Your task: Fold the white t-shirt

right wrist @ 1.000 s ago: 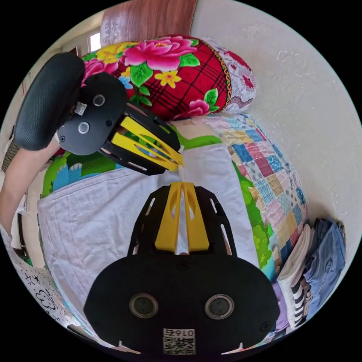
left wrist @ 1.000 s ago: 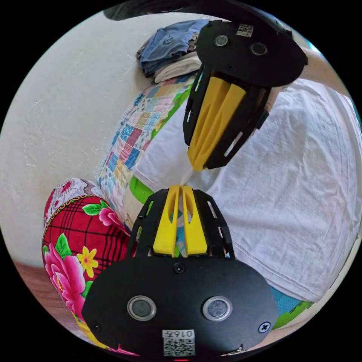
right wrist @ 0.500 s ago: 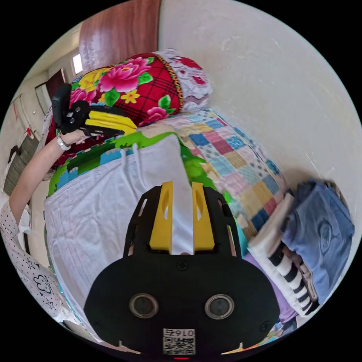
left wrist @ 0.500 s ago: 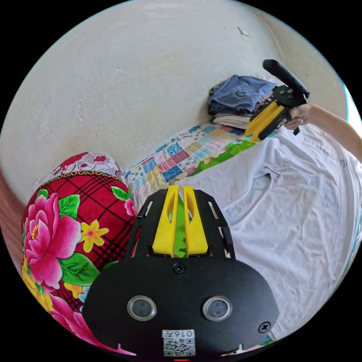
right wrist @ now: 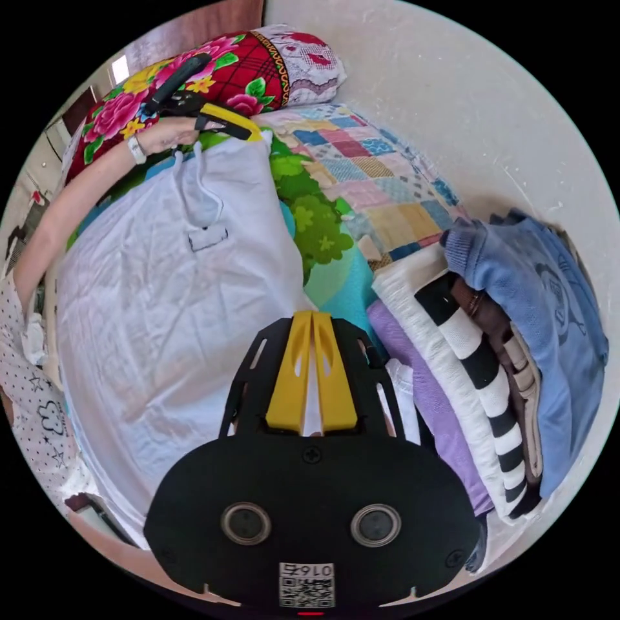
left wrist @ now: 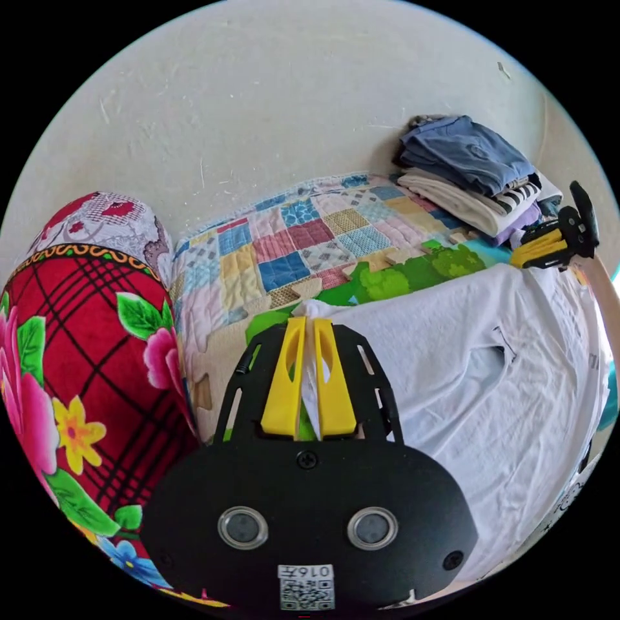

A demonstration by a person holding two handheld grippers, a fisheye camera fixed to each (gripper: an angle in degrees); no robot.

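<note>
While the white t-shirt (left wrist: 465,387) lies spread and wrinkled on the colourful quilt (left wrist: 303,232), neck opening up, the left gripper (left wrist: 309,381) pinches one corner and the right gripper (right wrist: 312,381) pinches another, beside the folded clothes (right wrist: 510,336).

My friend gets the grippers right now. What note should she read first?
Left hand-held gripper: shut on one corner of the white t-shirt, near the flowery pillow.
Right hand-held gripper: shut on the other corner, next to the pile of folded clothes.
The t-shirt is stretched between them, spread over the patchwork quilt.
Done: edge gripped and pulled out wide.
Left: lay it flat, then make the folds.
</note>
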